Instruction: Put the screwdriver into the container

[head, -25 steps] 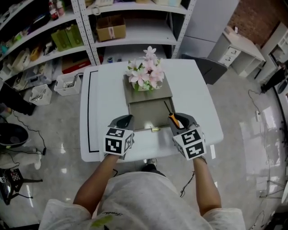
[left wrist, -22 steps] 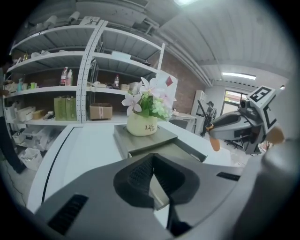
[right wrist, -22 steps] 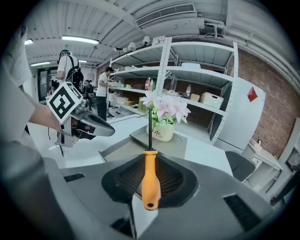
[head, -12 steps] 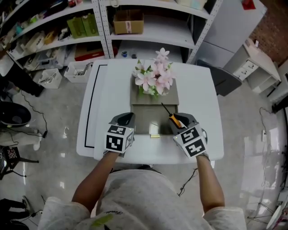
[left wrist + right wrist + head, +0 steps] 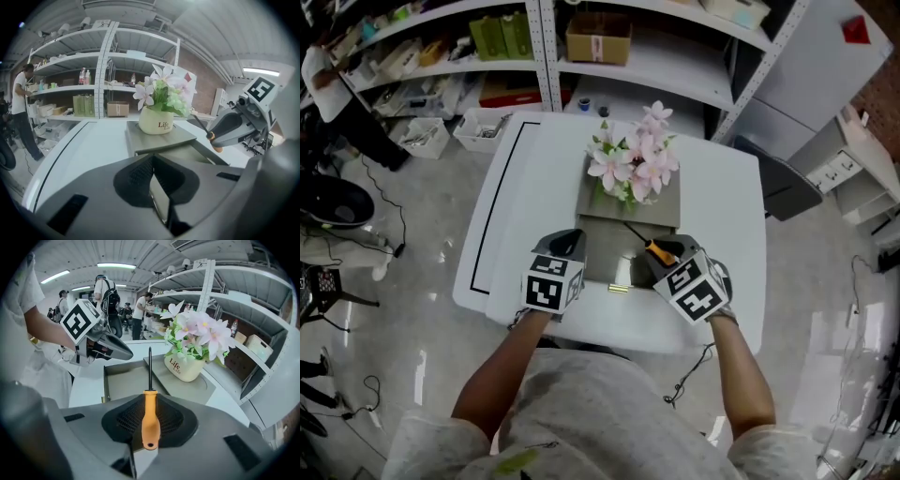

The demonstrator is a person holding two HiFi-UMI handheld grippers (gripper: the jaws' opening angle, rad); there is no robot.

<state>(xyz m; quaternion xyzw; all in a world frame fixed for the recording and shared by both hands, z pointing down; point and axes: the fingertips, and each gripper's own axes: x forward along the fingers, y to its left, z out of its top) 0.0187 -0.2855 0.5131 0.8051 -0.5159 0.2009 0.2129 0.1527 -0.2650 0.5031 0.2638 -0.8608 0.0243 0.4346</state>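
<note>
Left gripper: the grey left gripper (image 5: 567, 246) with its square-marker cube hovers at the near left corner of the container; jaws closed together, nothing between them; idle for now
Tabletop: the white rectangular tabletop (image 5: 534, 187) carries everything; a black line runs along its left side
Container: the shallow grey open tray-like container (image 5: 609, 255) sits between the two grippers, its floor bare; it sticks out from under a grey platform
Flower pot: the cream pot of pink flowers (image 5: 634, 171) stands on that platform, just beyond the container; something to steer clear of
Screwdriver: the orange-handled screwdriver with a thin black shaft (image 5: 150, 420) is up in the air at the container's right edge, shaft pointing ahead over the container towards the pot
Right gripper: the grey right gripper (image 5: 664, 255) has its jaws clamped on the orange handle, the butt end poking out towards the camera
Handling: a judgement only; light, rigid, nothing fragile; the smooth plastic handle could slip or swivel, and the round shaft may roll once released
Hold: the thick handle looks the right place, not the thin shaft; lowering it flat into the container should keep it from bouncing
</note>
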